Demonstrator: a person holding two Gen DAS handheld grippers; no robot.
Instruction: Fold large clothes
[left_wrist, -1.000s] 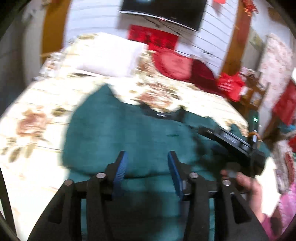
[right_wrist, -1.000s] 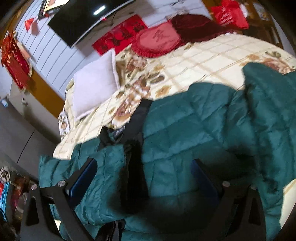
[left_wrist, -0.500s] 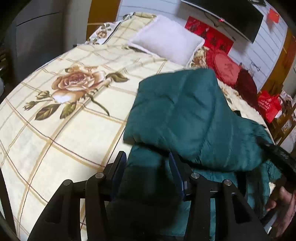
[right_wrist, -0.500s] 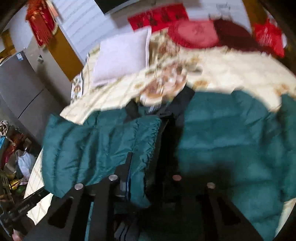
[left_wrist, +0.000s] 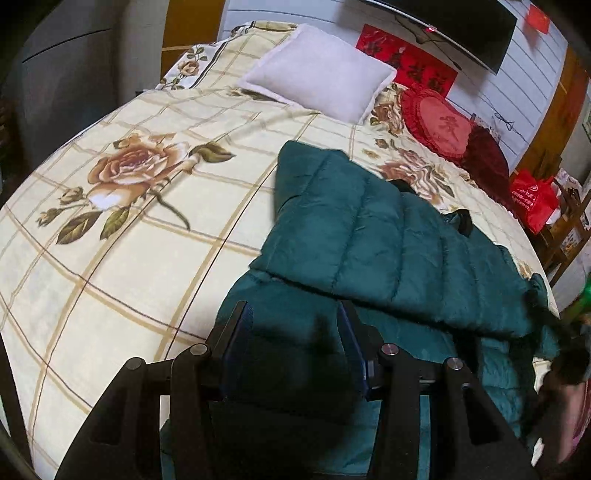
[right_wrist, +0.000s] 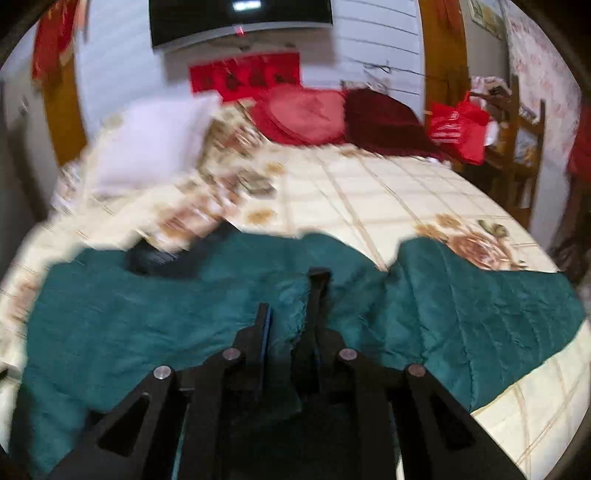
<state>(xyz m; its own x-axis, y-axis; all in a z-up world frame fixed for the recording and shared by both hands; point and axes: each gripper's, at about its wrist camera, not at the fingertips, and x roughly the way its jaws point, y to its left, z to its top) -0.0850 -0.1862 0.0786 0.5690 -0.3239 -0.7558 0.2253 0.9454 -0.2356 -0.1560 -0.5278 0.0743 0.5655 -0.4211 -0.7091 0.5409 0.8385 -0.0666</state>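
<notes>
A teal quilted jacket (left_wrist: 388, 240) lies on the bed, one sleeve folded across its body. My left gripper (left_wrist: 291, 310) sits over the near left part of the jacket. Thick padded fabric fills the gap between its blue pads (left_wrist: 240, 332), and it is shut on that fabric. In the blurred right wrist view the jacket (right_wrist: 129, 314) spreads across the foreground, its dark collar at the left. My right gripper (right_wrist: 291, 291) stands narrow with a bunch of teal fabric pinched between its fingers. Its jaws are opening slightly.
The bed (left_wrist: 129, 258) has a cream checked cover with rose prints. At its head lie a white pillow (left_wrist: 317, 85), a red heart cushion (left_wrist: 439, 125) and a dark red one. A red bag (left_wrist: 532, 199) and wooden furniture stand at the right, under a wall screen (left_wrist: 461, 22).
My right gripper went from wide open over the jacket front to narrow, with fabric pinched in it. The left wrist view has swung to the left side of the bed and dropped closer.
</notes>
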